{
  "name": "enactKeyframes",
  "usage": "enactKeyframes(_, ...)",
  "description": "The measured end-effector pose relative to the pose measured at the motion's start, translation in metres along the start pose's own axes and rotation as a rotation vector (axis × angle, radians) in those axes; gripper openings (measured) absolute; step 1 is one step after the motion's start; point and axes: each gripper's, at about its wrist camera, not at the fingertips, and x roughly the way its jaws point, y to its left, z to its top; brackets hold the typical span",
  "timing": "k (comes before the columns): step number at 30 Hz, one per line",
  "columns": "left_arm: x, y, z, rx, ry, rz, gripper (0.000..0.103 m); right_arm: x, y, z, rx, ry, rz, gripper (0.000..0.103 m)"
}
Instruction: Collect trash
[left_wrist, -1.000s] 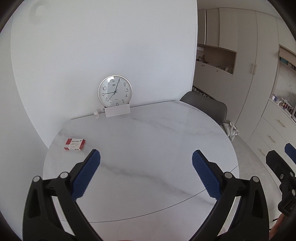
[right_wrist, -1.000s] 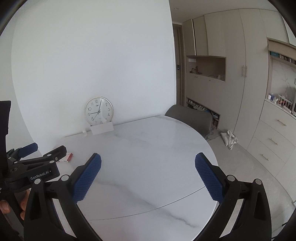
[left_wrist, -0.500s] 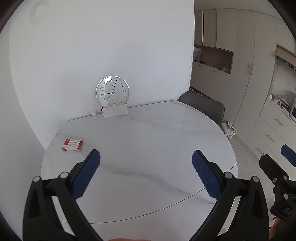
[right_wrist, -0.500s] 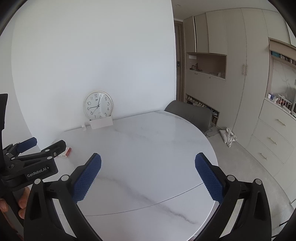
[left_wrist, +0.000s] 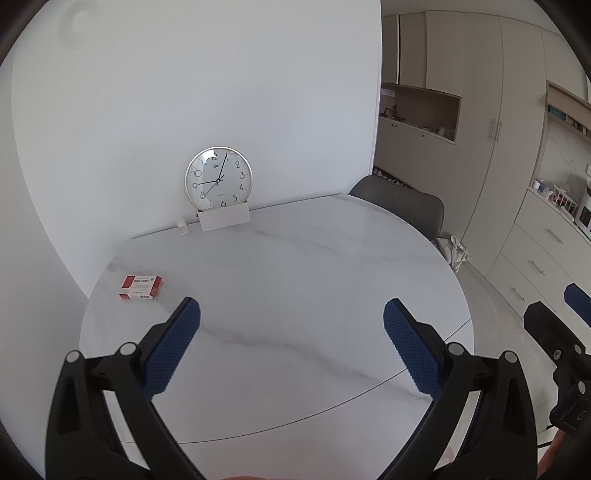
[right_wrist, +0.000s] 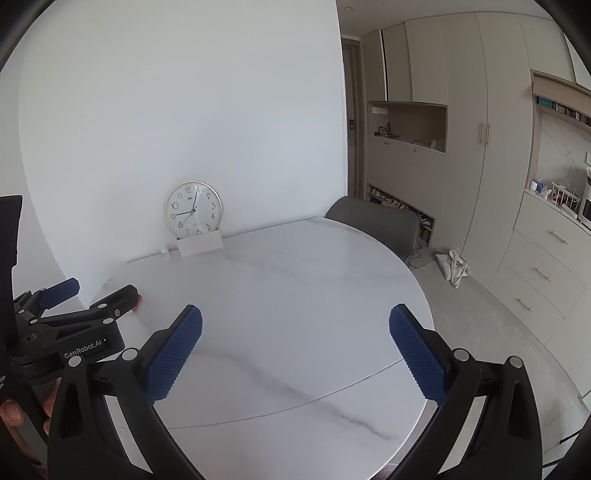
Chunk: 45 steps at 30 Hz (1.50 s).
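Both tools spread wide, nothing held: left tool (left_wrist: 291, 347), right tool (right_wrist: 295, 352), over marble tabletop (left_wrist: 295, 266). Red/white box (left_wrist: 140, 287) lay flat near tabletop's left edge (label unreadable). Clock (left_wrist: 218, 180) leaned on the wall at the back.

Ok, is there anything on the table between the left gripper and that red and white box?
Nothing visible. The left gripper is open over bare marble table, and the red and white box lies ahead to its left, near the table's left edge. The clock, white card and small bottle stand at the back by the wall, off that path.
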Motion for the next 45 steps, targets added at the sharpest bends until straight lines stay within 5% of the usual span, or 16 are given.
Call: enactKeyframes(45, 0.0049, -0.0026, -0.0022, 0.006, 0.014, -0.016, 0.095, -0.0018, -0.0062, -0.0049, -0.002, 0.016, -0.005, 0.101)
